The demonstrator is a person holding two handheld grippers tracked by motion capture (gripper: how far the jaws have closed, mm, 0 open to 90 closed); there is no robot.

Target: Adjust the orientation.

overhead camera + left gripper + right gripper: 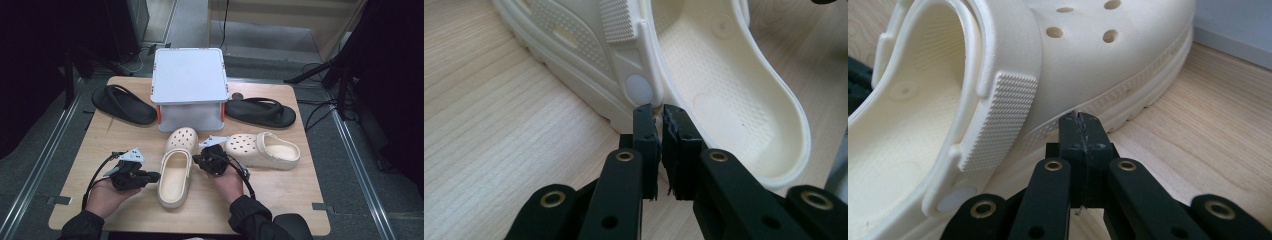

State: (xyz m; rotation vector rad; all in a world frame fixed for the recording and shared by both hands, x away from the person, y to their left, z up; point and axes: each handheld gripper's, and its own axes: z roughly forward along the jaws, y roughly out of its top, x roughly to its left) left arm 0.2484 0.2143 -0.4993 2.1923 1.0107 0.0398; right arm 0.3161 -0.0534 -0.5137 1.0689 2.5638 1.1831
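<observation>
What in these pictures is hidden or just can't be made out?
- Inside of the lidded white box: high view, its lid covers it.
- Whether the left gripper pinches the near clog: left gripper view, the jaw tips hide the rim.
- Toe of that clog: left gripper view, cut off by the top edge.
- Small dark round thing beside the box: high view, too small to identify.
- Right gripper contact with the clog: hidden behind its tips.
</observation>
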